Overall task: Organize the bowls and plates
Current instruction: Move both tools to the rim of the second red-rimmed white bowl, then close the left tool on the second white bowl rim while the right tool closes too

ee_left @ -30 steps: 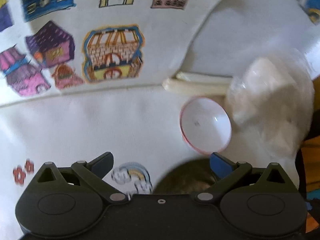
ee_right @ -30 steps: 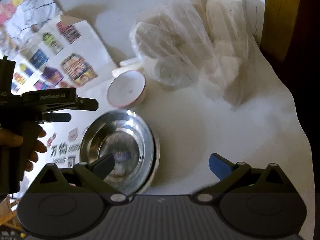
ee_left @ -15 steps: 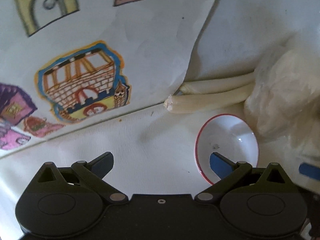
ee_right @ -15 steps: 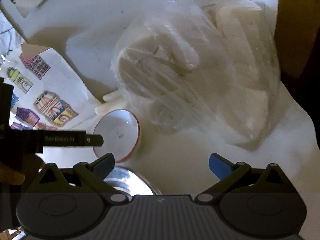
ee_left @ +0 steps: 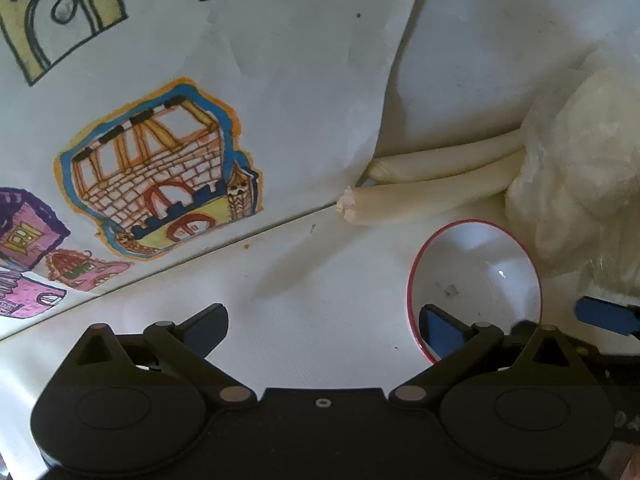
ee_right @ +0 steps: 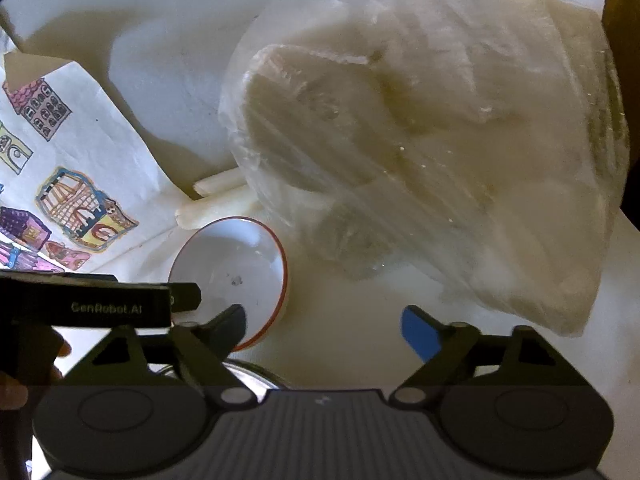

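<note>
Red-rimmed white bowl (ee_right: 230, 276) is sitting on the white table (ee_left: 304, 312), touching the clear plastic bag (ee_right: 432, 152). Left gripper (ee_left: 326, 316) is hovering with fingers spread, one inside the bowl. Right gripper (ee_right: 322, 326) is closing, its left finger over the bowl's rim, pinching nothing.

Dim, yellowish light; soft shadows fall on the white tabletop (ee_left: 304, 320). Fisheye bending darkens all corners. The clear plastic bag (ee_right: 440, 140) looks hazy.
</note>
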The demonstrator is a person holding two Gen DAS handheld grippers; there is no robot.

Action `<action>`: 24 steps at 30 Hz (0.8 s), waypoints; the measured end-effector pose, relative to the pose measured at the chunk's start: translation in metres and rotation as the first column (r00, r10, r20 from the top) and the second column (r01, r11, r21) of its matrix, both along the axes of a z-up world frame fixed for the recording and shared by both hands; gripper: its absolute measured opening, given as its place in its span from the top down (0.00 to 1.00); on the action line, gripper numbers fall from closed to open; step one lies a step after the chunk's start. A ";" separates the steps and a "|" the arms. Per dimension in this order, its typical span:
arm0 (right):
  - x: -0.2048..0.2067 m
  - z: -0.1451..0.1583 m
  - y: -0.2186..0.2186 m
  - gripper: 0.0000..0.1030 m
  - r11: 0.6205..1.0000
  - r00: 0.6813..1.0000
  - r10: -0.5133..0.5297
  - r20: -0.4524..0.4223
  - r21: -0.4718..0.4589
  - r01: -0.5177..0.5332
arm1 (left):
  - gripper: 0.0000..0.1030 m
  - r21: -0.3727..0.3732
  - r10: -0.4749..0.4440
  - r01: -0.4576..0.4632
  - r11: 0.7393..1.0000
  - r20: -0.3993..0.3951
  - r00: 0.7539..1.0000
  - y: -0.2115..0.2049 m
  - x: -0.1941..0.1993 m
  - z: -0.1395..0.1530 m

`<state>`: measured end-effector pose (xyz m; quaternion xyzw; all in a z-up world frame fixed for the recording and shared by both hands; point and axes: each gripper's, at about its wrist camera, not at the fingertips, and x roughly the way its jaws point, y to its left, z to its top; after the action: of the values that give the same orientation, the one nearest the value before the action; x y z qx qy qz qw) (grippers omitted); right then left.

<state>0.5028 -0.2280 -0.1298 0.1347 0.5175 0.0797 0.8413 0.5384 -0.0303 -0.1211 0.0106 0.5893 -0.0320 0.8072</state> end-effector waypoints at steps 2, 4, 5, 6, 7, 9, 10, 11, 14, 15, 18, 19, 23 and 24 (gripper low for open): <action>0.003 -0.001 0.002 0.20 1.000 1.000 -0.002 0.000 0.004 0.002 | 0.04 0.002 0.000 0.000 1.000 -0.002 1.000 -0.003 -0.004 -0.002; 0.005 -0.002 0.003 0.26 1.000 1.000 -0.001 -0.001 0.009 0.001 | 0.09 -0.007 0.000 0.000 1.000 0.003 1.000 -0.005 -0.005 -0.003; 0.007 -0.003 0.004 0.28 1.000 1.000 0.001 -0.003 0.012 -0.001 | 0.10 -0.014 0.001 -0.001 1.000 0.003 1.000 -0.006 -0.005 -0.003; 0.008 -0.003 0.005 0.32 1.000 1.000 0.004 -0.006 0.015 -0.004 | 0.15 -0.023 0.003 -0.003 1.000 0.004 1.000 -0.008 -0.006 -0.002; 0.008 -0.004 0.005 0.37 1.000 1.000 0.007 -0.009 0.020 -0.007 | 0.20 -0.030 0.004 -0.004 1.000 0.004 1.000 -0.010 -0.007 -0.002; 0.009 -0.005 0.007 0.42 0.999 1.000 0.013 -0.013 0.031 -0.013 | 0.25 -0.051 0.006 -0.006 0.999 0.002 1.000 -0.014 -0.010 0.000; 0.010 -0.005 0.008 0.46 0.999 1.000 0.019 -0.014 0.036 -0.018 | 0.29 -0.066 0.006 -0.006 0.998 0.002 1.000 -0.016 -0.011 -0.001; 0.010 -0.006 0.008 0.48 0.999 1.000 0.021 -0.016 0.044 -0.020 | 0.32 -0.091 0.004 -0.004 0.996 0.001 1.000 -0.016 -0.011 0.001; 0.011 -0.008 0.008 0.59 0.996 1.000 0.019 -0.021 0.086 -0.017 | 0.45 -0.148 0.010 -0.010 0.989 0.000 1.000 -0.019 -0.014 0.001; 0.012 -0.009 0.008 0.62 0.995 1.000 0.021 -0.022 0.098 -0.019 | 0.55 -0.168 0.010 -0.010 0.986 0.002 1.000 -0.020 -0.015 0.001; 0.012 -0.008 0.006 0.74 0.992 0.999 0.030 -0.022 0.124 -0.027 | 0.71 -0.198 0.013 -0.013 0.980 -0.002 1.000 -0.025 -0.018 0.002; 0.012 -0.006 0.007 0.80 0.991 0.999 0.034 -0.020 0.129 -0.031 | 0.78 -0.199 0.010 -0.010 0.980 0.001 1.000 -0.027 -0.019 0.003; 0.012 -0.001 0.011 0.84 0.991 0.999 0.045 -0.013 0.127 -0.043 | 0.87 -0.196 0.008 -0.004 0.981 0.019 1.000 -0.035 -0.023 0.009; 0.011 0.000 0.011 0.84 0.990 0.999 0.042 -0.011 0.132 -0.040 | 0.87 -0.197 0.009 -0.004 0.980 0.023 1.000 -0.036 -0.024 0.012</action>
<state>0.5139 -0.2169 -0.1299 0.1798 0.5194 0.1302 0.8252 0.5145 -0.0663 -0.1091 -0.0709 0.5735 -0.0874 0.8114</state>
